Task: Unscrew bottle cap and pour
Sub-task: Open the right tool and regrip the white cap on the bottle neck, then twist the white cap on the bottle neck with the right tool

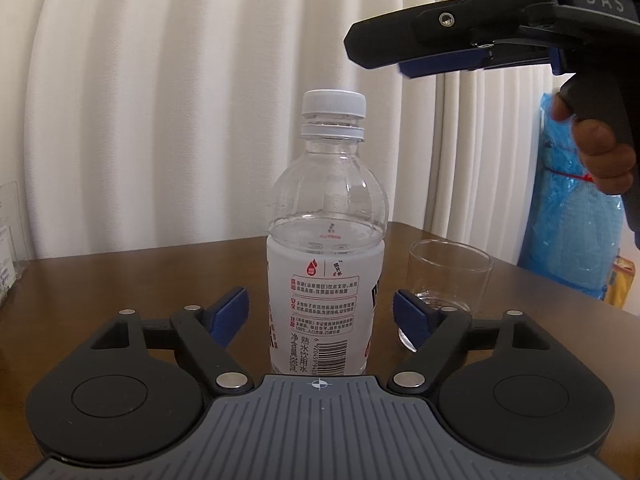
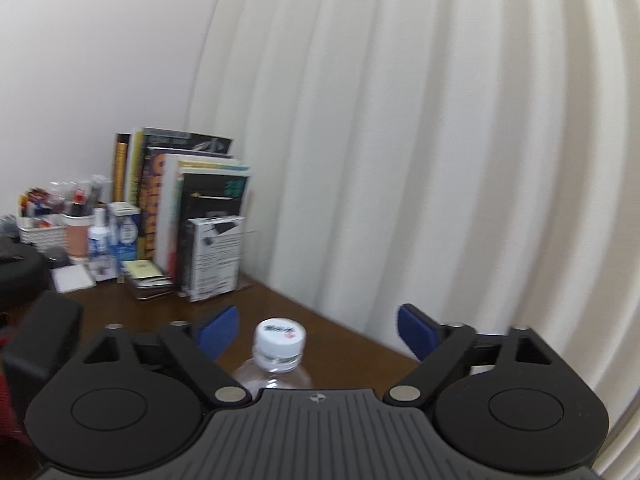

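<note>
A clear water bottle [image 1: 326, 264] with a white label and a white screw cap [image 1: 334, 103] stands upright on the brown table [image 1: 120, 280]. My left gripper [image 1: 322, 314] is open, its blue pads on either side of the bottle's lower body without touching it. An empty clear glass [image 1: 450, 276] stands just right of the bottle. My right gripper [image 1: 404, 66] hovers above and right of the cap. In the right wrist view the right gripper [image 2: 318, 334] is open, with the cap [image 2: 280, 338] between and below its fingers.
White curtains [image 1: 200, 100] hang behind the table. Books [image 2: 188, 208], a pen holder [image 2: 44, 216] and small bottles stand at the table's far left end. A blue plastic bag [image 1: 576, 208] hangs at the right beyond the table's edge.
</note>
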Available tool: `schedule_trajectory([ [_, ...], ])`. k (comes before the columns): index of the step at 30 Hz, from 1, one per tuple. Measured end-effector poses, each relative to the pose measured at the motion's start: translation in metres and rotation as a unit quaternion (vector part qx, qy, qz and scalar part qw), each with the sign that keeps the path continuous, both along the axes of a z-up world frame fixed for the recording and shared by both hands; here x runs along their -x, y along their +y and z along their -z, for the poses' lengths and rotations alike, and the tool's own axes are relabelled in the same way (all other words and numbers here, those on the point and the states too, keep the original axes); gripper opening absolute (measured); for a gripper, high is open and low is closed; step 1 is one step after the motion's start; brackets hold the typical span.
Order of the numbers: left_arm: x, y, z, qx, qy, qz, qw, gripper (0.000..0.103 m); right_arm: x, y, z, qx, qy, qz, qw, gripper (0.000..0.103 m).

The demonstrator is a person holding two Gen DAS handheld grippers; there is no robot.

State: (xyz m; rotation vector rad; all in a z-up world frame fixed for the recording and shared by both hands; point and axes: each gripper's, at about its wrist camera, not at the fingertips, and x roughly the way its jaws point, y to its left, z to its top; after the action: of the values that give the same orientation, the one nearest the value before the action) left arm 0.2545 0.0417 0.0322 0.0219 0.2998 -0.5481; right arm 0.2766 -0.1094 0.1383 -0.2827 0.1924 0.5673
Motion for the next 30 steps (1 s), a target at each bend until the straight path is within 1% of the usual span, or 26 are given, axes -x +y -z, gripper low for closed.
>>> schedule_trajectory([
  [3, 0.001, 0.0, 0.0, 0.006, -0.001, -0.004, 1.0, 0.095, -0.004, -0.002, 0.0, -0.02, 0.015, 0.005, 1.0, 0.094],
  [6, 0.0, -0.001, 0.001, 0.01, -0.002, -0.005, 0.9999, 0.099, -0.004, 0.0, 0.004, -0.029, 0.014, 0.011, 0.999, 0.094],
  [8, 0.0, -0.001, 0.001, 0.013, -0.003, -0.005, 0.9999, 0.1, -0.001, 0.002, 0.007, -0.038, 0.01, 0.006, 0.999, 0.093],
  [9, 0.0, 0.0, 0.001, 0.014, -0.003, -0.006, 0.9999, 0.1, 0.001, 0.004, 0.008, -0.04, 0.009, 0.004, 0.999, 0.091],
  [13, -0.001, 0.0, 0.002, 0.018, -0.002, -0.007, 0.9998, 0.1, 0.008, 0.017, 0.014, -0.017, -0.012, 0.014, 1.0, 0.082],
  [17, 0.0, 0.002, 0.005, 0.017, -0.004, -0.008, 0.9998, 0.1, 0.008, 0.025, 0.019, -0.016, -0.006, 0.019, 1.0, 0.074],
  [19, 0.0, 0.002, 0.005, 0.017, -0.005, -0.008, 0.9998, 0.1, 0.008, 0.027, 0.02, -0.015, -0.007, 0.021, 1.0, 0.063],
  [20, 0.0, 0.002, 0.005, 0.016, -0.005, -0.008, 0.9998, 0.1, 0.008, 0.028, 0.02, -0.014, -0.006, 0.019, 1.0, 0.061],
  [23, -0.001, 0.002, 0.007, 0.016, -0.005, -0.008, 0.9998, 0.1, 0.009, 0.031, 0.022, -0.014, -0.002, 0.018, 1.0, 0.061],
  [30, 0.001, 0.002, 0.005, 0.015, -0.009, -0.006, 0.9998, 0.099, 0.009, 0.036, 0.025, -0.003, -0.001, 0.024, 1.0, 0.055],
])
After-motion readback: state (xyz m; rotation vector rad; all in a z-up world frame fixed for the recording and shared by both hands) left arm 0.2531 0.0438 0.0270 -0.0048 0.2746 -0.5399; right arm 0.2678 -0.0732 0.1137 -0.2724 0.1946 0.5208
